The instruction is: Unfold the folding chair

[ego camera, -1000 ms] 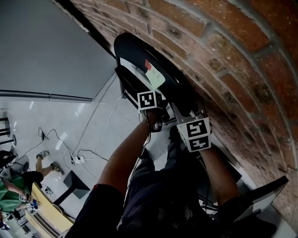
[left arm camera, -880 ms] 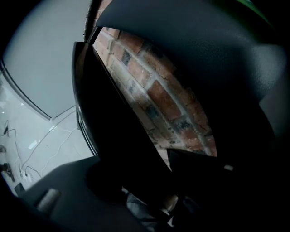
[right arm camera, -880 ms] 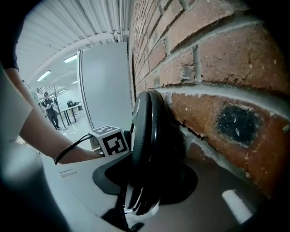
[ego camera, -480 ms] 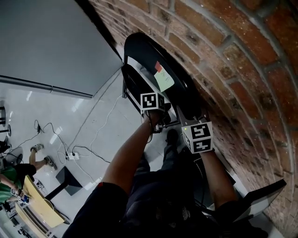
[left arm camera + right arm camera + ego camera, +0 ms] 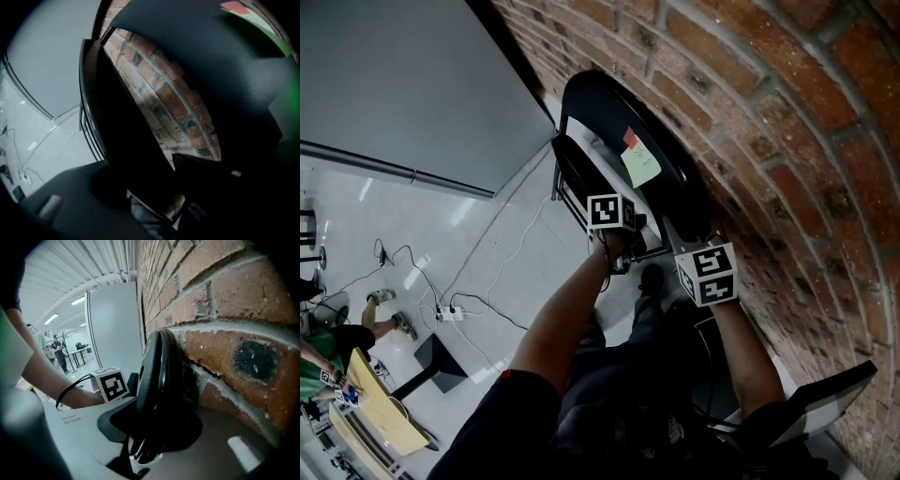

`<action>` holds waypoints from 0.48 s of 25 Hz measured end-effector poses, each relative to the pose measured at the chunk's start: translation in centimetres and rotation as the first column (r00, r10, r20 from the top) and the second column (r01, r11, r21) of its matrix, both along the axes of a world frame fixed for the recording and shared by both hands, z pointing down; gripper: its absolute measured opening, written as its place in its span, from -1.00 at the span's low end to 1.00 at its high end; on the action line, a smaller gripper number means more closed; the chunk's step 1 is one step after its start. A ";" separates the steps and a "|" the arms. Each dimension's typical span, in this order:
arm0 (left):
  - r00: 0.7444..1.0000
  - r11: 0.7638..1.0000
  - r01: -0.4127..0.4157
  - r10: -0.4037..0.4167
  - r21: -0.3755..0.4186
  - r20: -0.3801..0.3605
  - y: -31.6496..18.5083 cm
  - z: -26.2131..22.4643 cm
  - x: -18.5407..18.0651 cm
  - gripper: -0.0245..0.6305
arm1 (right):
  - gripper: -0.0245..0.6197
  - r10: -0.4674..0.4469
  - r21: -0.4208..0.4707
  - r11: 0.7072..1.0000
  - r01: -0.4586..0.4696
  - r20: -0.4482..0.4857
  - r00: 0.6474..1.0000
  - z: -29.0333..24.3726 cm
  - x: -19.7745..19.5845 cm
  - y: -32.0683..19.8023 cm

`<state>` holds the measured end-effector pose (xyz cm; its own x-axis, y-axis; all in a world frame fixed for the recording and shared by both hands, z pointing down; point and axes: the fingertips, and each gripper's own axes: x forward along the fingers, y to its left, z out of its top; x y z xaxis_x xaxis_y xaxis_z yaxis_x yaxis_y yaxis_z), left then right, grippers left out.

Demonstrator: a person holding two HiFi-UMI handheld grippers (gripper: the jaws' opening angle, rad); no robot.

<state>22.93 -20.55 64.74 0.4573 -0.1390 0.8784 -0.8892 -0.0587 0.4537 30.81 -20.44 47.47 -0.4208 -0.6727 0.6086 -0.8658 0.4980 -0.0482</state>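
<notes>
Both jaws, just closing, hold the black folding chair: right gripper on its back rim, left gripper on its seat (best swung steadily off the red brick wall beyond the jaws).

This is a big shared work hall, more lab than home. A bare brick wall runs along one side, with a grey panel beside it. The floor is glossy white, and cables and a power strip lie loose on it. A person in green sits by a wooden table. The right gripper view shows a ribbed metal ceiling with strip lights. Far off, people stand among tables.
</notes>
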 end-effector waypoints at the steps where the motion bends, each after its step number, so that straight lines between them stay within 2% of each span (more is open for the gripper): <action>1: 1.000 1.000 -0.006 0.006 -0.003 0.010 0.1 0.0 -0.3 -0.04 | -0.50 0.000 -0.004 1.000 0.000 0.000 1.000 0.0 0.0 0.0; 6: 0.998 0.998 -0.055 0.054 0.030 0.039 0.3 -0.6 -1.0 -0.05 | -0.49 0.004 -0.028 1.000 -0.004 -0.001 1.000 0.3 0.0 0.1; 12: 0.999 1.000 -0.030 0.029 0.009 0.022 1.4 -0.6 -1.8 -0.07 | -0.47 -0.018 -0.004 1.000 0.018 -0.017 1.000 0.3 -0.3 0.4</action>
<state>21.15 -19.12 64.11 0.4424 -0.1338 0.8868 -0.8966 -0.0890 0.4339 30.51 -20.05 47.76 -0.4225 -0.6626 0.6185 -0.8574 0.5134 -0.0357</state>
